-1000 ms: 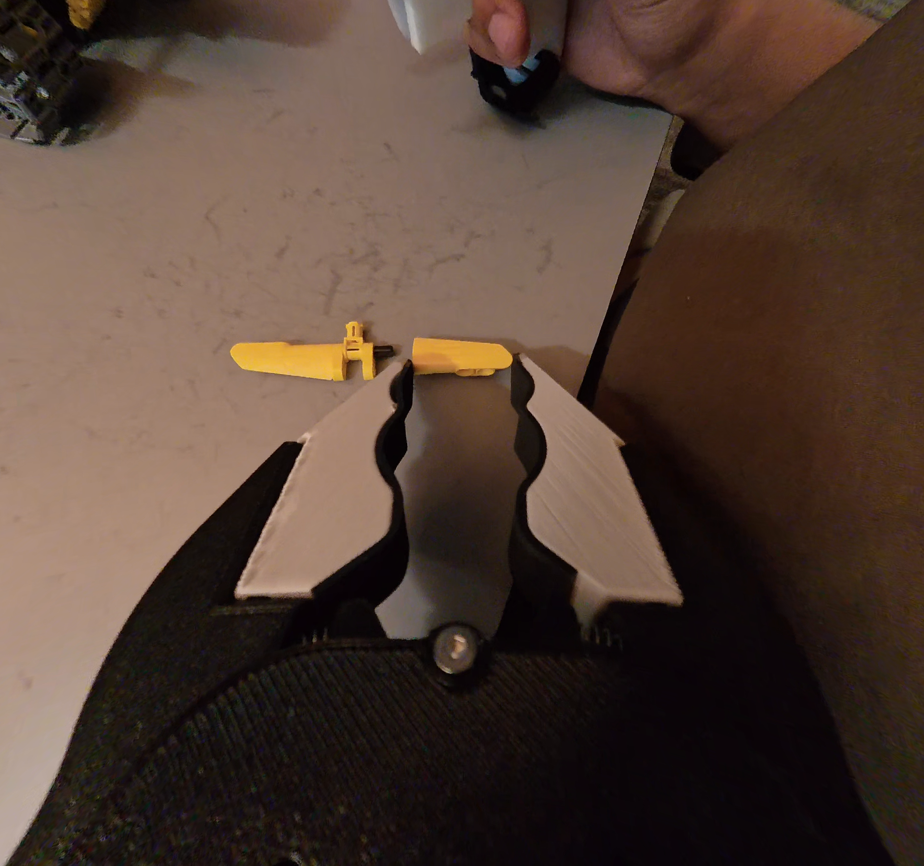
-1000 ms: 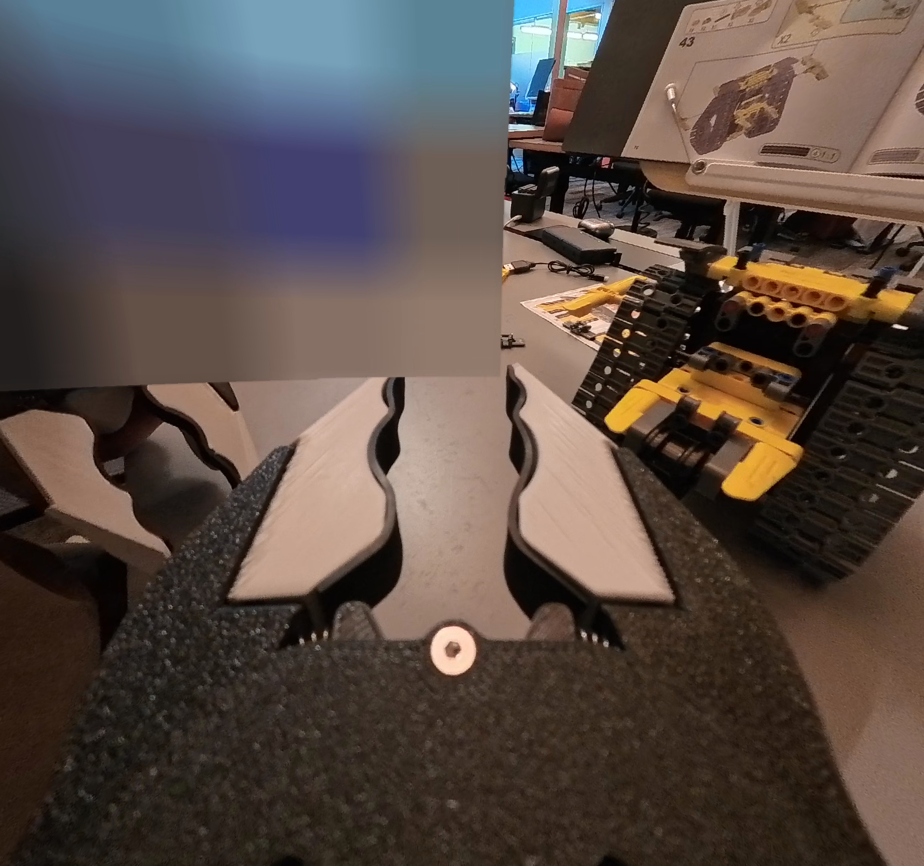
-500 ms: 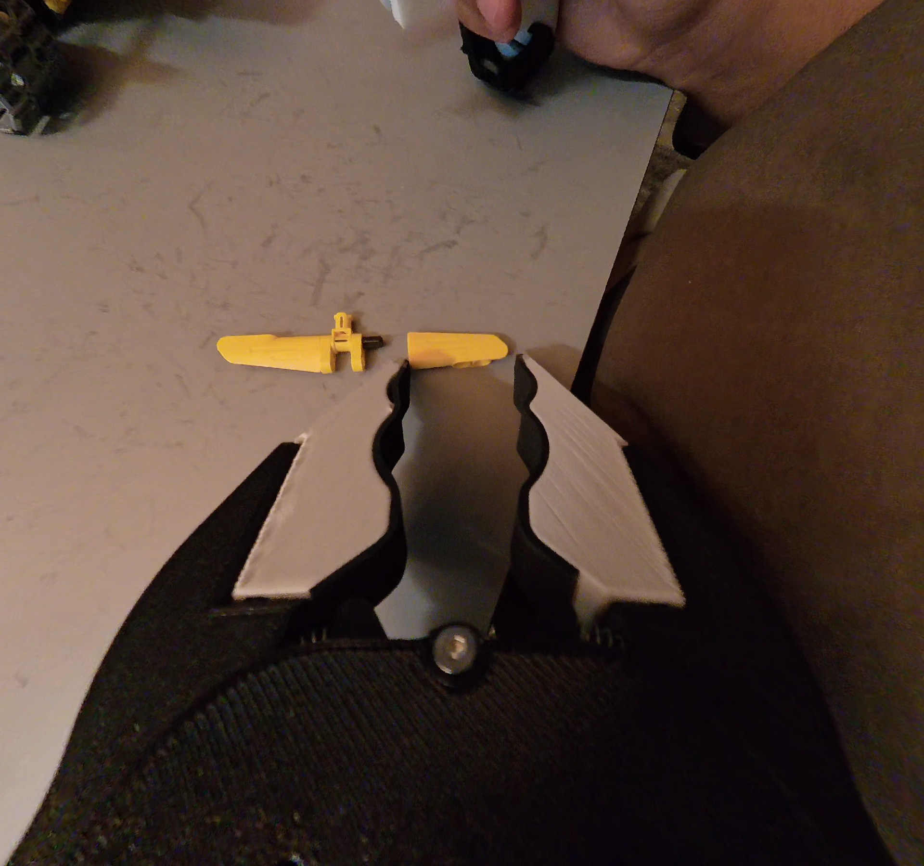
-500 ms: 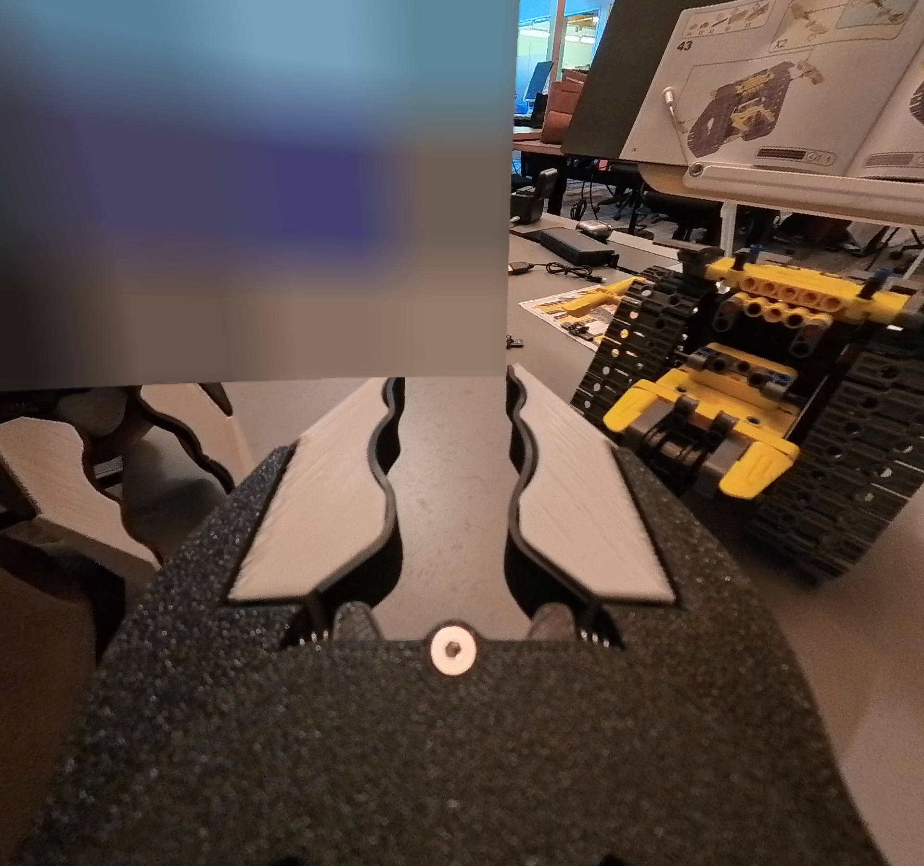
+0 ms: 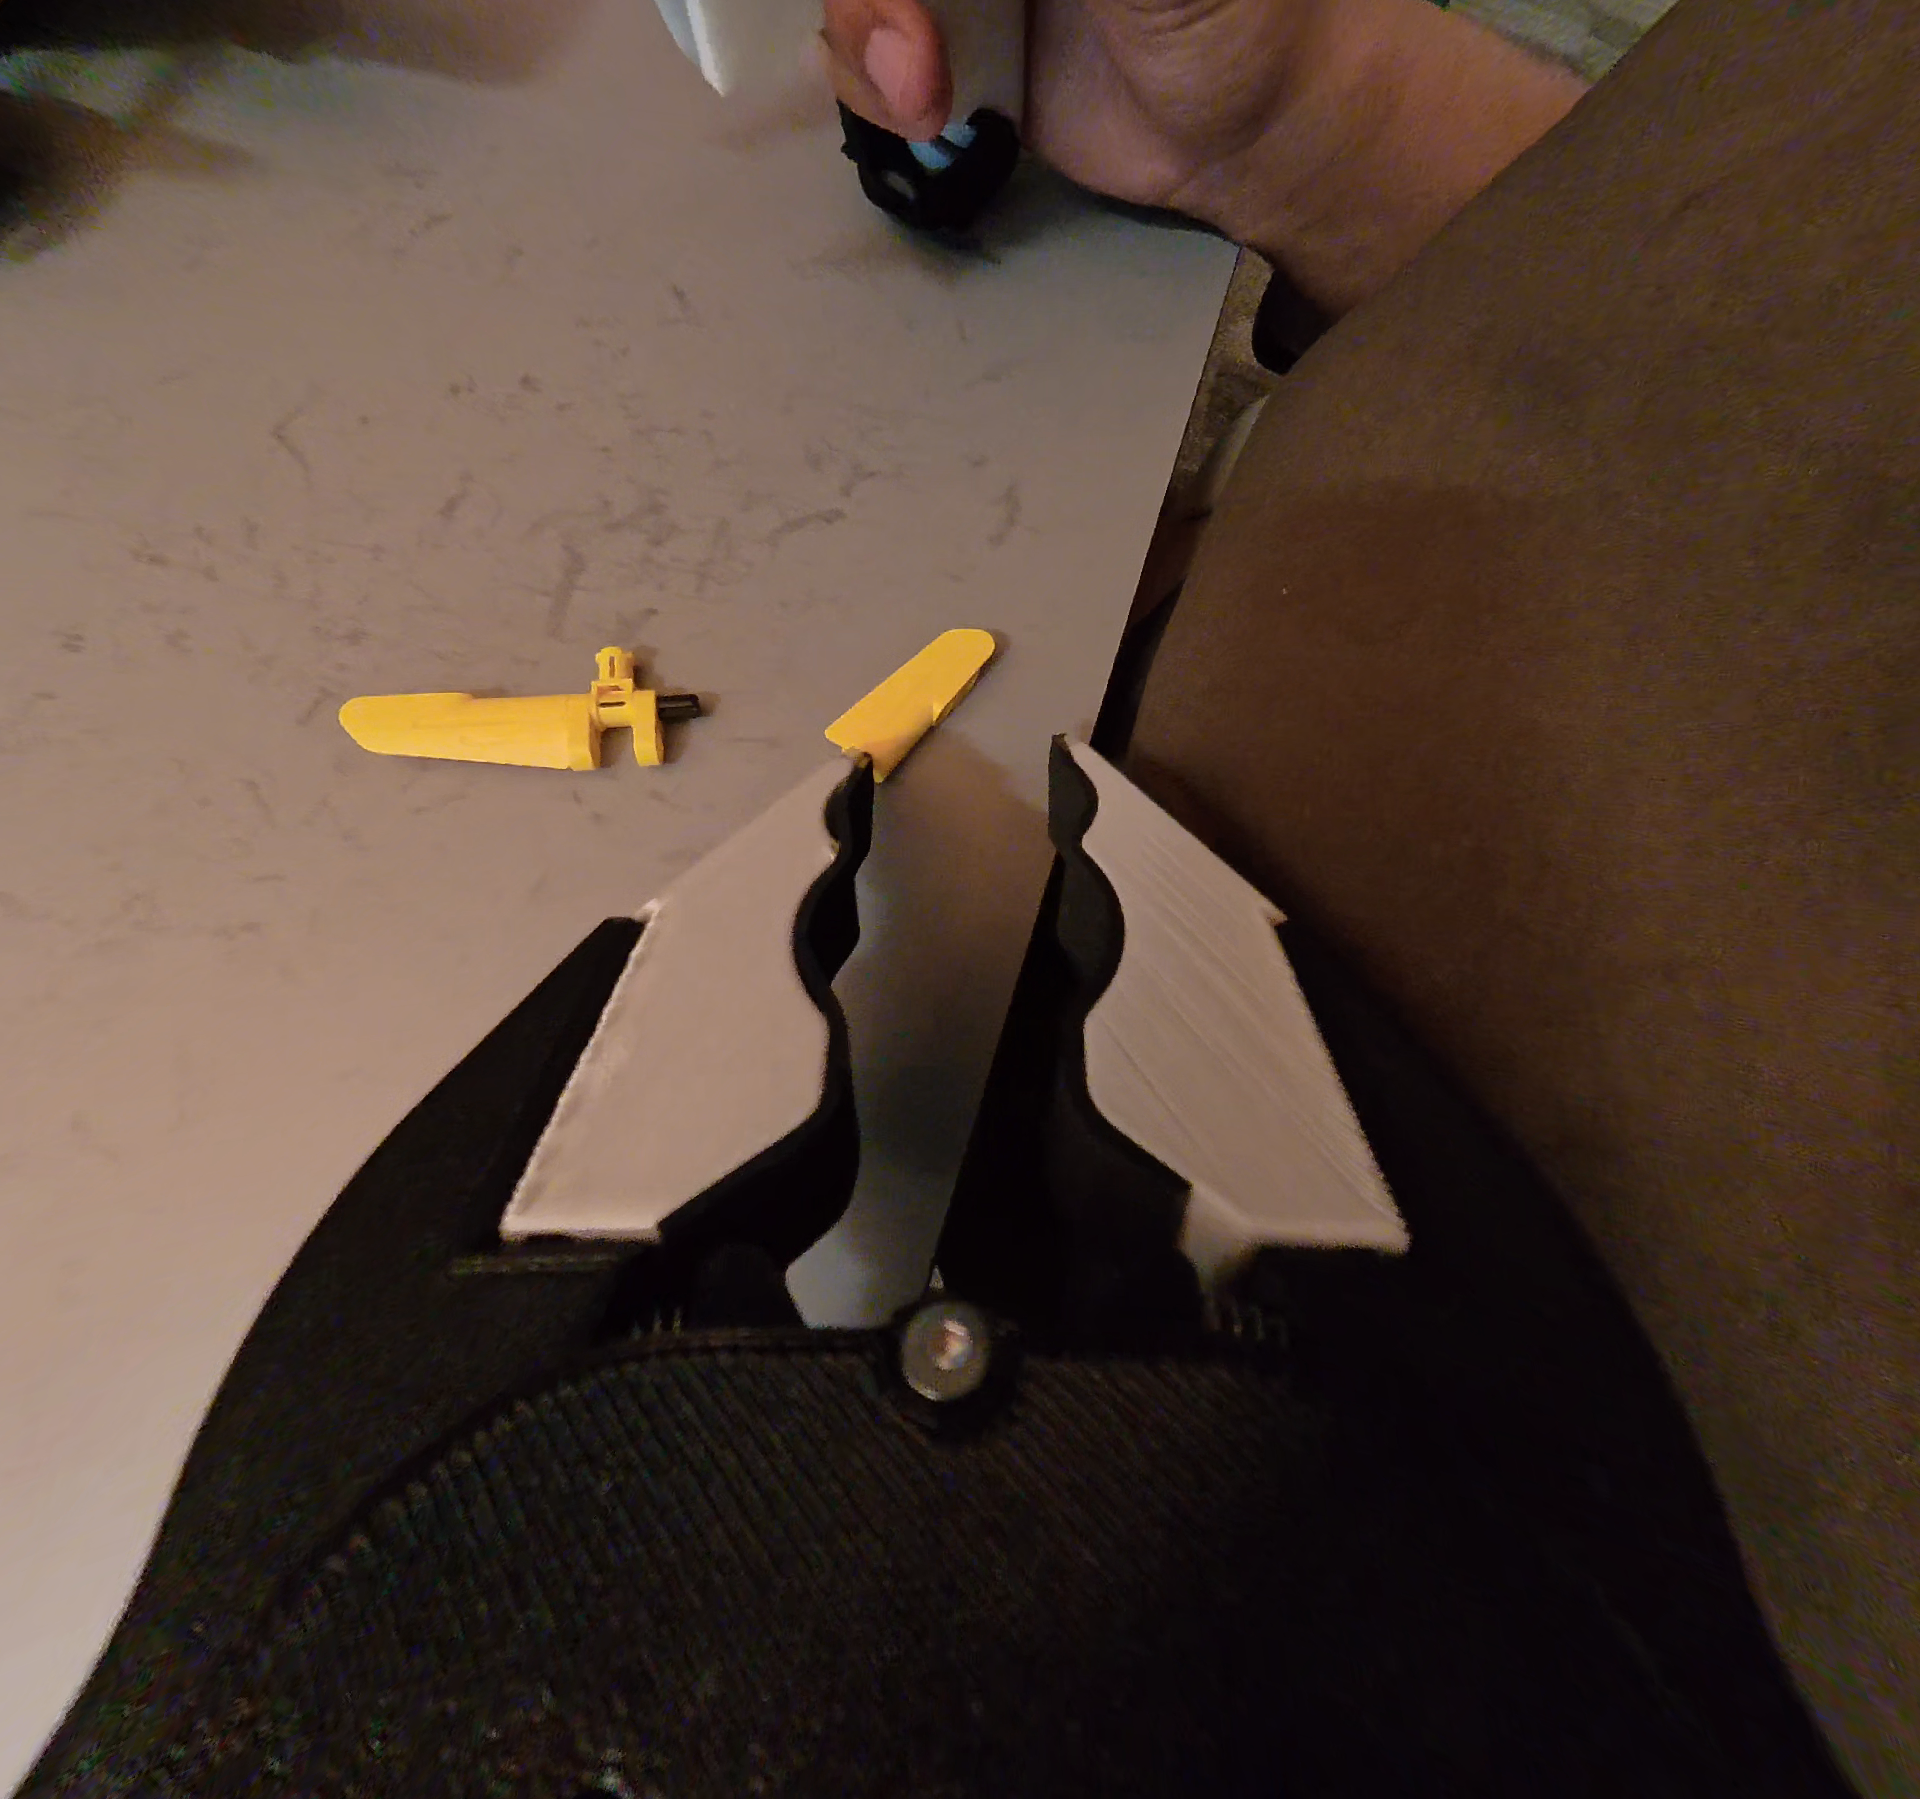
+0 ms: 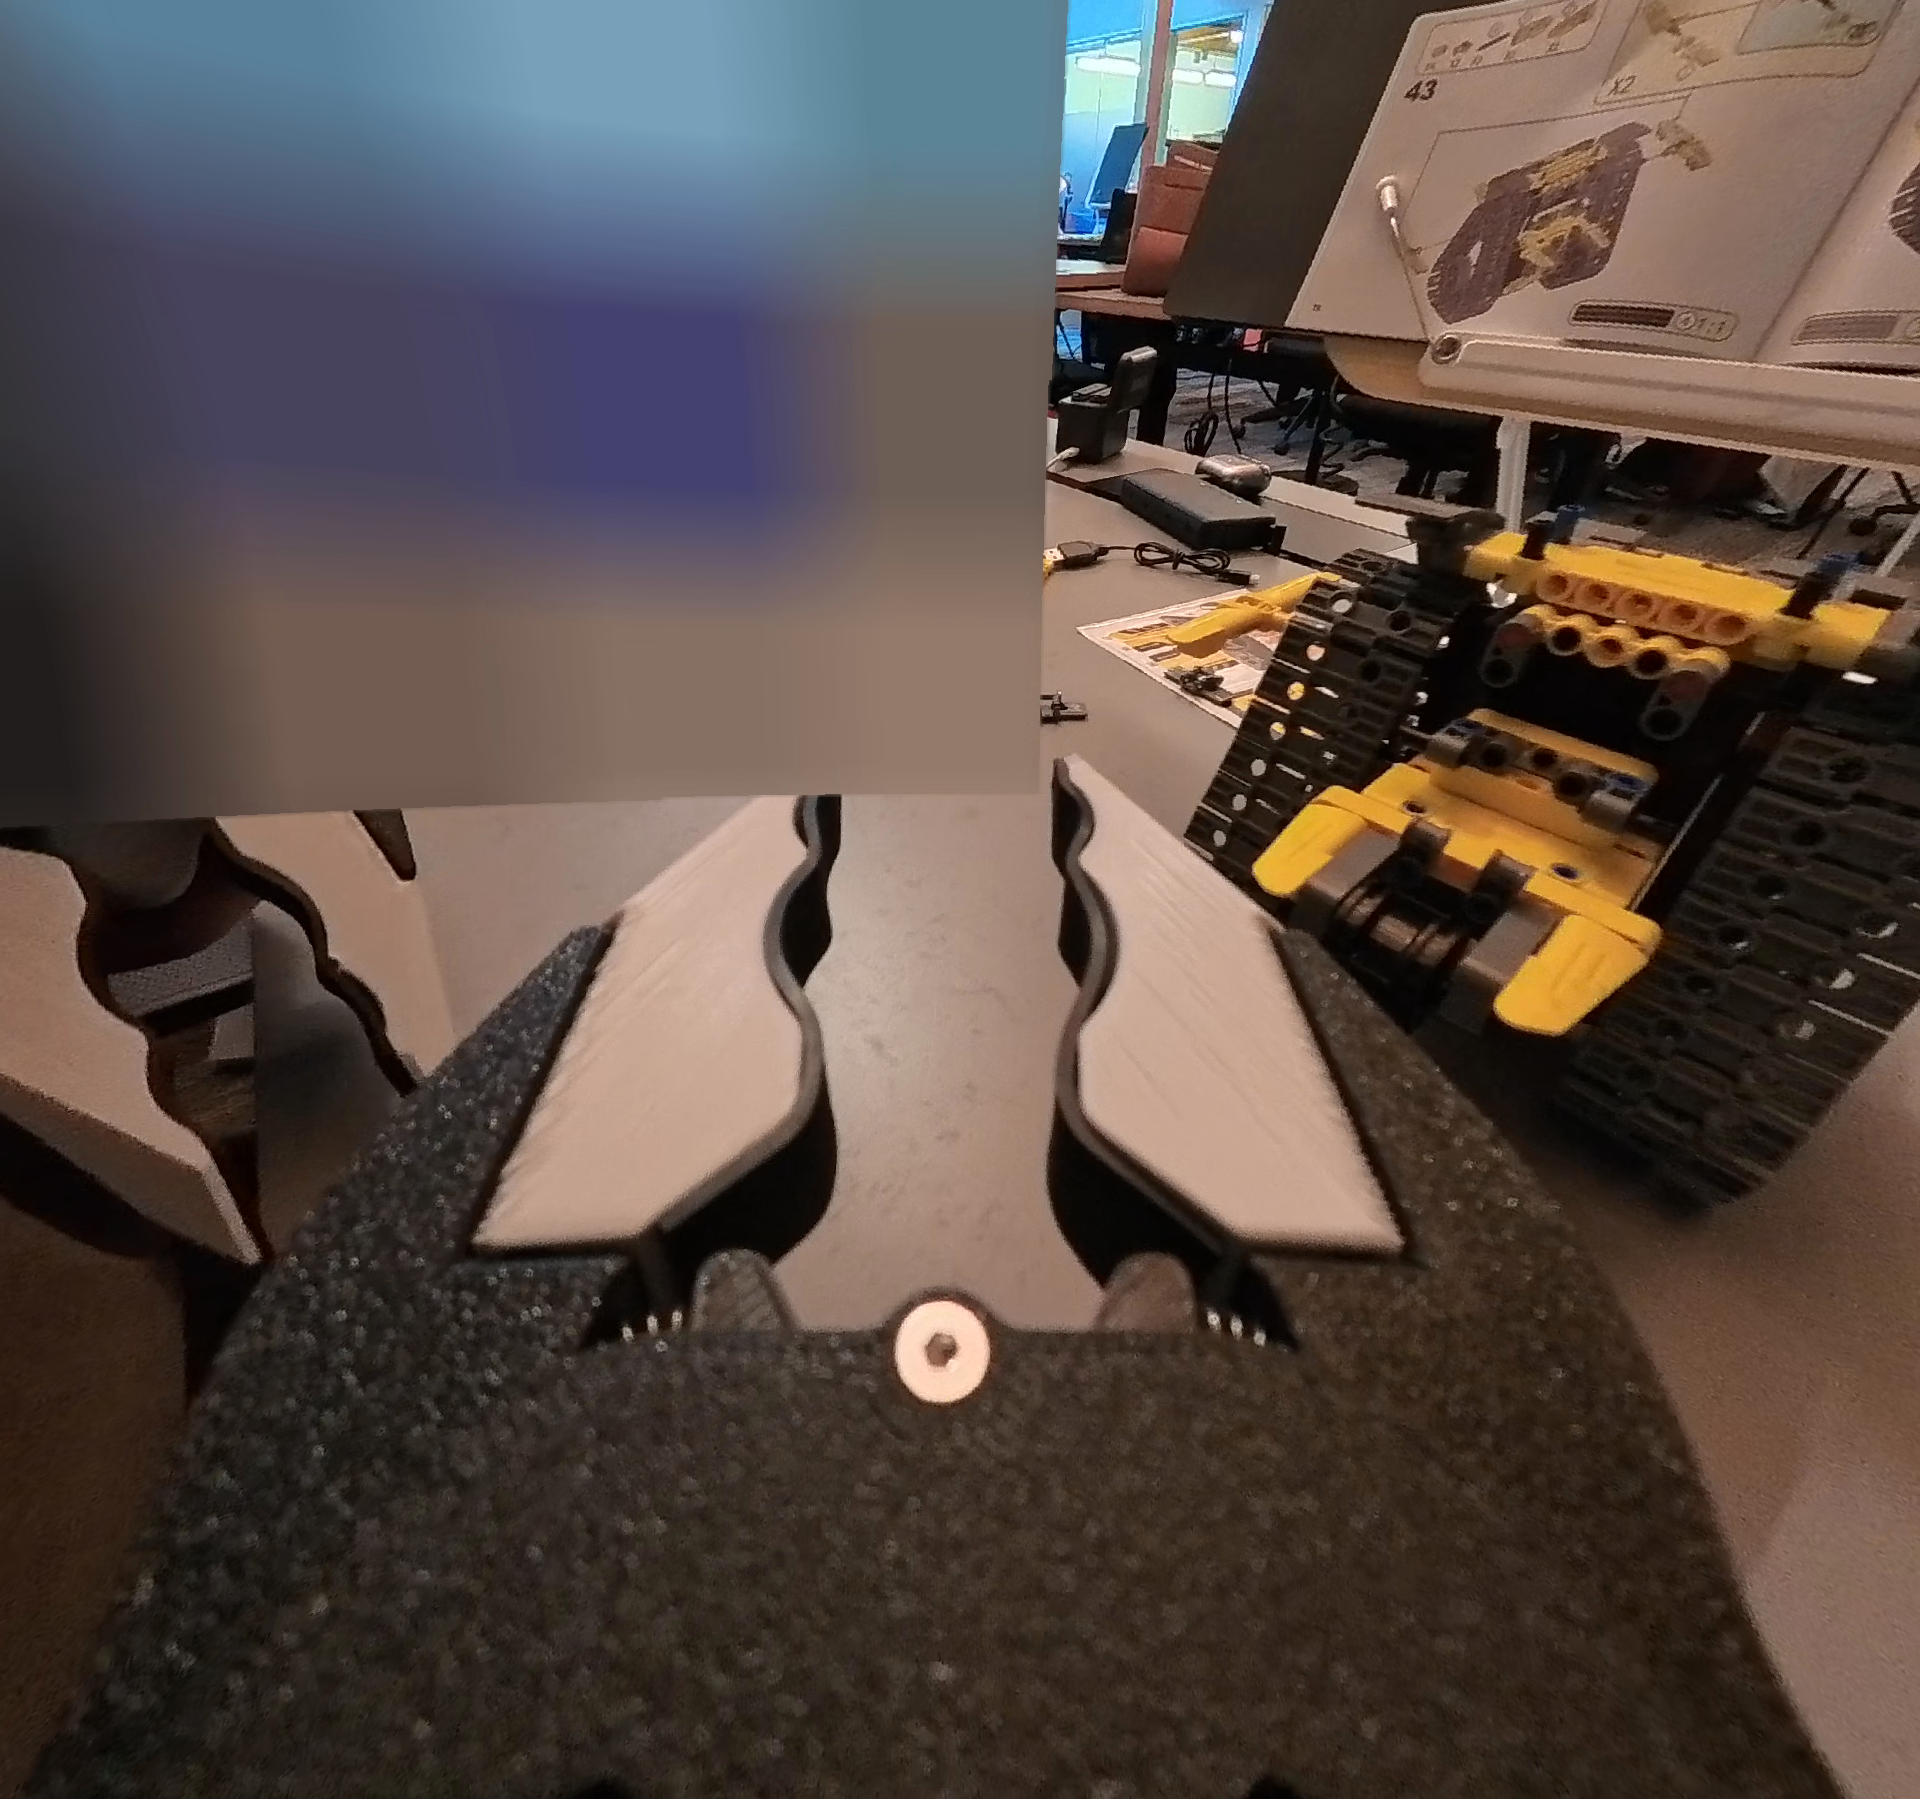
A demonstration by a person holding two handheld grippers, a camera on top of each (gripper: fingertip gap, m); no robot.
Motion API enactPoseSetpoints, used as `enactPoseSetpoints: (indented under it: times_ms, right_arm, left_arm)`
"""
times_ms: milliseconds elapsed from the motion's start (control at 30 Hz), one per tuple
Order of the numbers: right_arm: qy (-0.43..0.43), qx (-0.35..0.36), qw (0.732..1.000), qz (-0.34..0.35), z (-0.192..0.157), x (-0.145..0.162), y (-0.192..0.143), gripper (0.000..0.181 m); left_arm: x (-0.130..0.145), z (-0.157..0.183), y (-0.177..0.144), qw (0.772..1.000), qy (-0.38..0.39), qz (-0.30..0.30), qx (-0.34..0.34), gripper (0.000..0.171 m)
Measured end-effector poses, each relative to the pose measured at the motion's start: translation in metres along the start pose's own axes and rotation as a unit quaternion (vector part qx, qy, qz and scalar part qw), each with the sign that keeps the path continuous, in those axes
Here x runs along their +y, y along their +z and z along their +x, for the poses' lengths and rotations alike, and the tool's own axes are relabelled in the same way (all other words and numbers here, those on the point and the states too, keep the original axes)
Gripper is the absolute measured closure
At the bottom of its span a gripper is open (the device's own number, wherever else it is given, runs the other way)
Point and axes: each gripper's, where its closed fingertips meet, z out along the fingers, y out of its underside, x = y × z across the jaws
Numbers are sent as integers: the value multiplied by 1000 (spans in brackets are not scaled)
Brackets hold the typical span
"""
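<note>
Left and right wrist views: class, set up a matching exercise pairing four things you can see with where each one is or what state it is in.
Things:
1. short yellow piece
2. long yellow piece with black pin
3. tracked yellow-and-black model
4. left gripper

Places or states:
A. standing on the table to the right of the right gripper
B. open, nothing between its fingers
C. lying flat, apart from both grippers
D. angled, one end at a fingertip

Pairs: 1-D, 2-C, 3-A, 4-B
</note>
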Motion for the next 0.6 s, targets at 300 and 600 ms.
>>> enactPoseSetpoints:
  times_ms: [300,600]
  right_arm:
    - [-1,0,1000,-1,0,0,0,141]
    - [-1,0,1000,0,0,0,0,141]
  left_arm:
    - [-6,-11,-2,1000,-8,19,-23,134]
    - [-3,-12,6,999,5,3,-33,137]
